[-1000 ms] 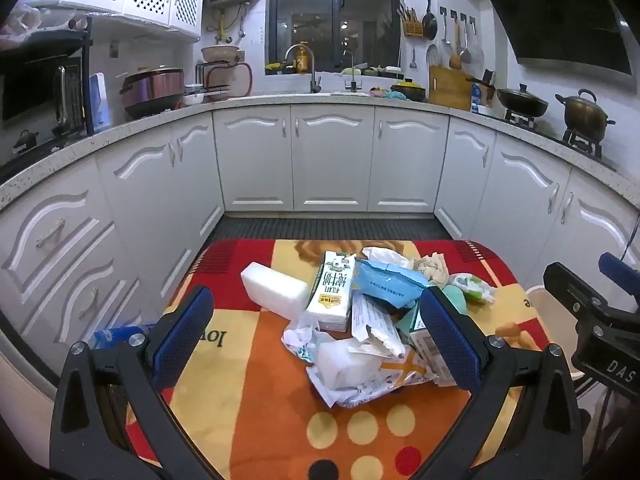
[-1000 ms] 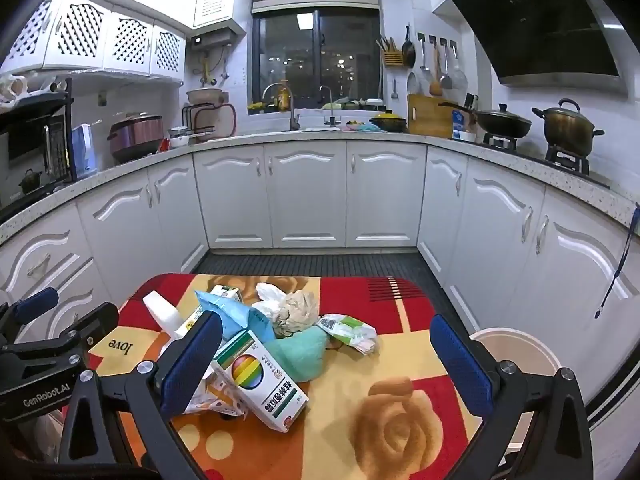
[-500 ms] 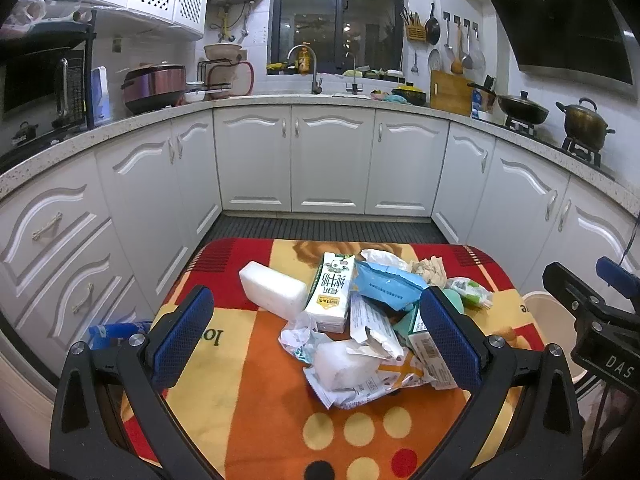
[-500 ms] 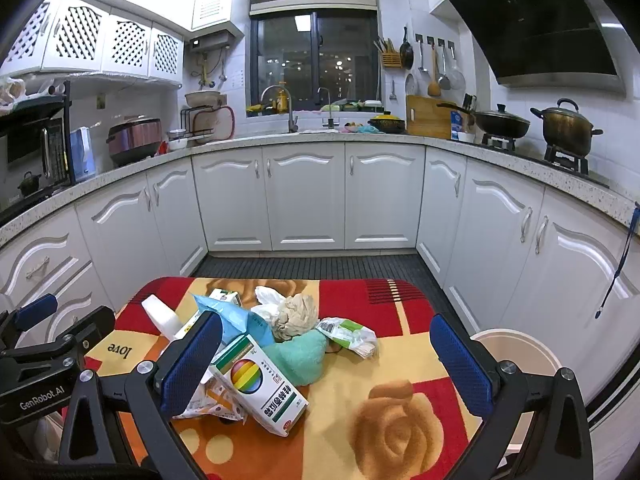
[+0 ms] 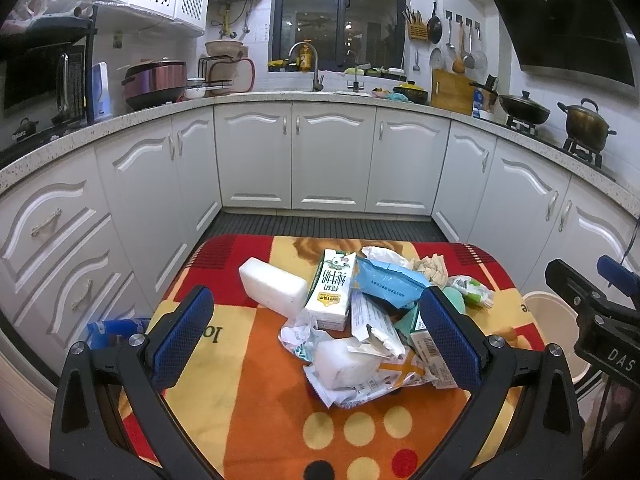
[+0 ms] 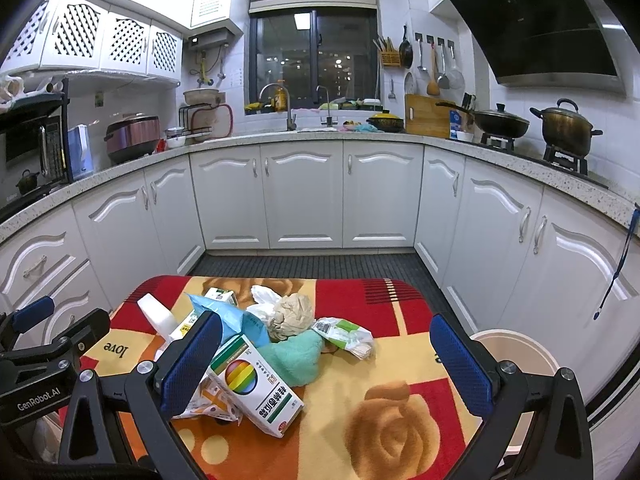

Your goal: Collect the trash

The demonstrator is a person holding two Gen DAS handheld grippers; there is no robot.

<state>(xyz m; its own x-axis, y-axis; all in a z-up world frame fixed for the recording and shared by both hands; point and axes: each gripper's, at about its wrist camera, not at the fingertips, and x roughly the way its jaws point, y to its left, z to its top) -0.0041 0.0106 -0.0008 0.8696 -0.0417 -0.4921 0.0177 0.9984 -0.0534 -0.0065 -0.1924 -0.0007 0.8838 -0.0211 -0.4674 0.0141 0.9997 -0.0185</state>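
Left wrist view: the left tongs (image 5: 316,338) had edged nearer the trash pile (image 5: 360,320) on the table (image 5: 248,420) — apart, empty. Right wrist view: the right tongs (image 6: 326,364), also apart, barely moved; the bin (image 6: 516,348) waited, nothing collected.

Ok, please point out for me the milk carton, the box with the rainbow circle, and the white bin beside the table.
milk carton (image 5: 331,289), left wrist view, on its printed front face.
rainbow box (image 6: 256,388), right wrist view, on the top face near the rainbow circle.
white bin (image 6: 516,350), right wrist view, on its inner wall.
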